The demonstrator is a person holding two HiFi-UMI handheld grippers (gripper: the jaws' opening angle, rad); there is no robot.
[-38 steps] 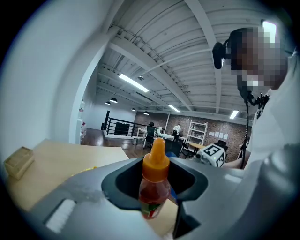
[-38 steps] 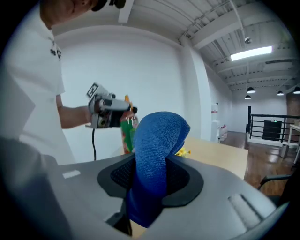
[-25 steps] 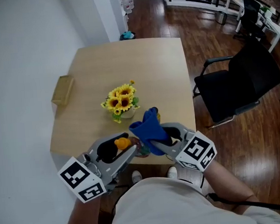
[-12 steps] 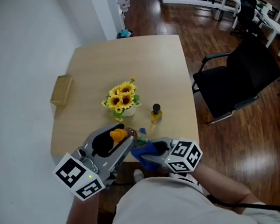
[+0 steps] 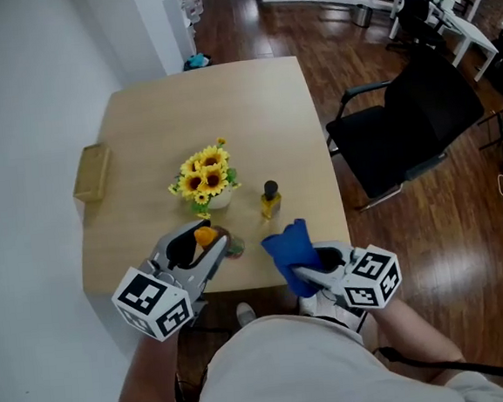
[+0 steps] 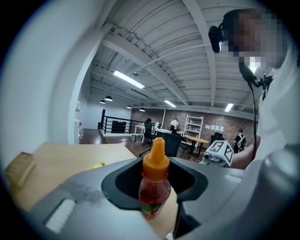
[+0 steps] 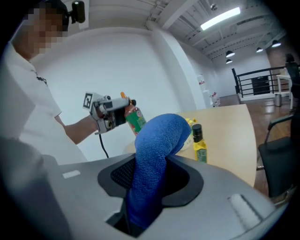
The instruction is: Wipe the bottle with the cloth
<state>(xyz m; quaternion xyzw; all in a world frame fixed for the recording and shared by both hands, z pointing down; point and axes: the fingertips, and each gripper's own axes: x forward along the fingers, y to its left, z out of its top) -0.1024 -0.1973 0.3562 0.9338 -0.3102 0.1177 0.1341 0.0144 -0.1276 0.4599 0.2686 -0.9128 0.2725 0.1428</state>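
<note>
Far left on the table (image 5: pixel 225 102): a tan box (image 5: pixel 91 172), no part of the job. Next along, clenched tight in the left gripper (image 5: pixel 223 247): the bottle (image 6: pixel 155 185), orange-capped, red sauce inside, cap up, held clear of the tabletop near the table's front edge. Behind it, standing on the table: a pot of sunflowers (image 5: pixel 202 178), then a small yellow bottle with a black cap (image 5: pixel 271 201), apart from both grippers. Further right, gripped firmly in the right gripper (image 5: pixel 308 272): the blue cloth (image 5: pixel 287 245), bunched, sticking up and forward out of the jaws, free end curled over. Between cloth and held bottle, a clear gap; no contact in any view. Judging by that: both pick-ups done, bottle and cloth each in hand and turned toward one another, but no wiping under way at this instant. Impossible to tell from here whether any rubbing is already done. Left to do, on this reading: bringing the cloth against the bottle's side, rubbing round the body and up to the cap, then setting both down. Far right, on the floor beside the table: a black chair (image 5: pixel 411 125).
</note>
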